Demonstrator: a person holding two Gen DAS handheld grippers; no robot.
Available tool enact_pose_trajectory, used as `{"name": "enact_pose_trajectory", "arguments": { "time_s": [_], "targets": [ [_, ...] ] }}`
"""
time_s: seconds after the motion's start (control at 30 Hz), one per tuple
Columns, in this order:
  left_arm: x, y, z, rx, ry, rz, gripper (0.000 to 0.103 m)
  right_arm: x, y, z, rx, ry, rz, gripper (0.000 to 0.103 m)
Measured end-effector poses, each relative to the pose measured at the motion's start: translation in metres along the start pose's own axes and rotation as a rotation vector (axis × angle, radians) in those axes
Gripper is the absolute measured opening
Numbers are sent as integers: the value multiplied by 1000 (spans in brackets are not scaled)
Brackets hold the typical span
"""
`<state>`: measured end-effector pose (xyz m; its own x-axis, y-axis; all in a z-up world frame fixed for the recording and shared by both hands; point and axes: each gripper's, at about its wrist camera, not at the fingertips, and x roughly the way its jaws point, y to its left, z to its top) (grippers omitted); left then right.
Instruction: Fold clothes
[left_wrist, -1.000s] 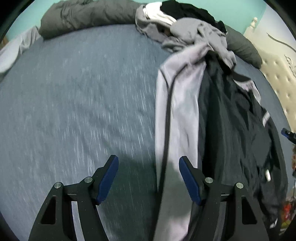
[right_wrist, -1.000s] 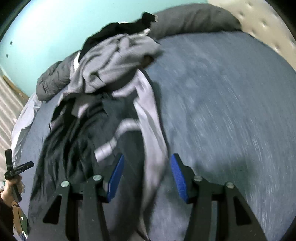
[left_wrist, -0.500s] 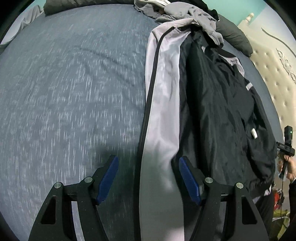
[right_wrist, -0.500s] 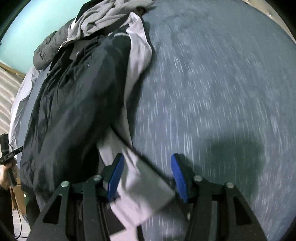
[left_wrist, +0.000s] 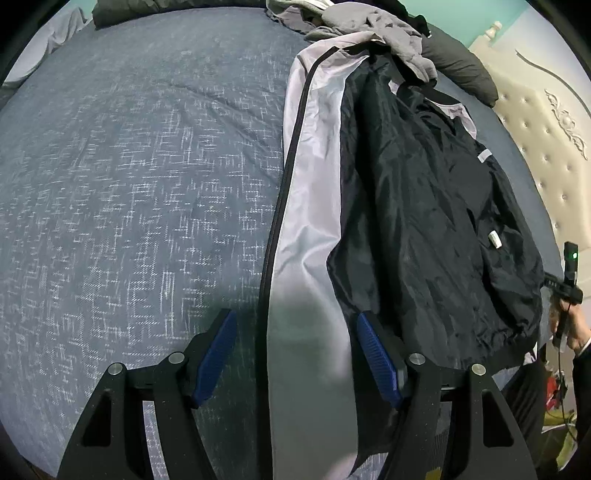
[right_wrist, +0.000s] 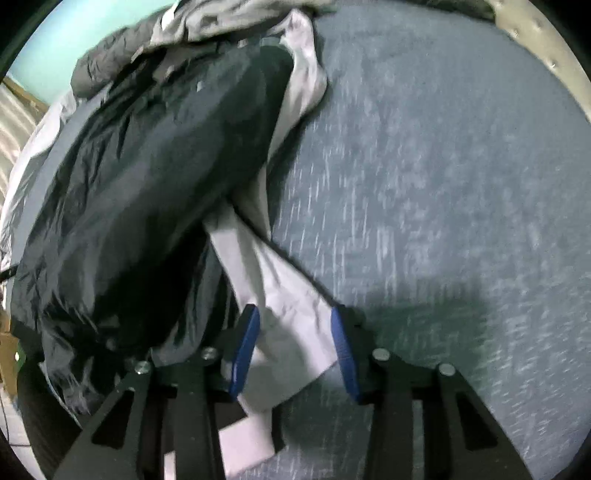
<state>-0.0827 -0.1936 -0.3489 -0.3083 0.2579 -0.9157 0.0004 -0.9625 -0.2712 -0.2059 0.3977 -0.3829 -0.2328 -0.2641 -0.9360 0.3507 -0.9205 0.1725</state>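
Closing R jaws round jacket hem, no clamp yet | L jaws released; headboard L view only

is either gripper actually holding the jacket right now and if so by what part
Neither grips yet. The right gripper is closing around the jacket hem's pale panel; the left gripper straddles its pale front edge, open.

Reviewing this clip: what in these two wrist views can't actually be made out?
- Left wrist: the jacket hem runs under the left gripper, off the bottom edge.
- Left wrist: the clothes pile is cut by the top edge.
- Right wrist: motion blur hides whether the closing right gripper pads touch the pale panel.
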Motion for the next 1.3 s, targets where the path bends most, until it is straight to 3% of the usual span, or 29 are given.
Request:
{"name": "enact_pose_trajectory", "arguments": {
  "time_s": [0.1, 0.23, 0.33, 0.53, 0.8, 0.9, 1.13, 1.3],
  "targets": [
    [-8, 8, -7, -9, -5, 9, 71, -2, -2, 5, 11, -37, -42, 41],
    [-8, 13, -11, -26, -5, 11, 71, 22, -6, 2, 18, 44, -55, 44],
    [-7, 10, -11, -32, -6, 9, 72, 28, 0, -4, -25, 41, -80, 43],
    [-11, 11, -13, -38, -12, 8, 71, 24, 19, -15, -71, 38, -82, 8],
    [-30, 18, -21, -37, -33, -1, 72, -26, 23, -11, -39, -84, -2, 5],
    [-33, 19, -22, -43, -41, -3, 71, -54, 15, 16, -26, -135, 40, 5],
    [-46, 28, -29, -67, -63, -9, 71, -114, 57, 28, -67, -216, 183, 4],
    [-54, 24, -29, -67, -83, -6, 71, -127, 78, 39, -65, -239, 252, 2]
  ]
}}
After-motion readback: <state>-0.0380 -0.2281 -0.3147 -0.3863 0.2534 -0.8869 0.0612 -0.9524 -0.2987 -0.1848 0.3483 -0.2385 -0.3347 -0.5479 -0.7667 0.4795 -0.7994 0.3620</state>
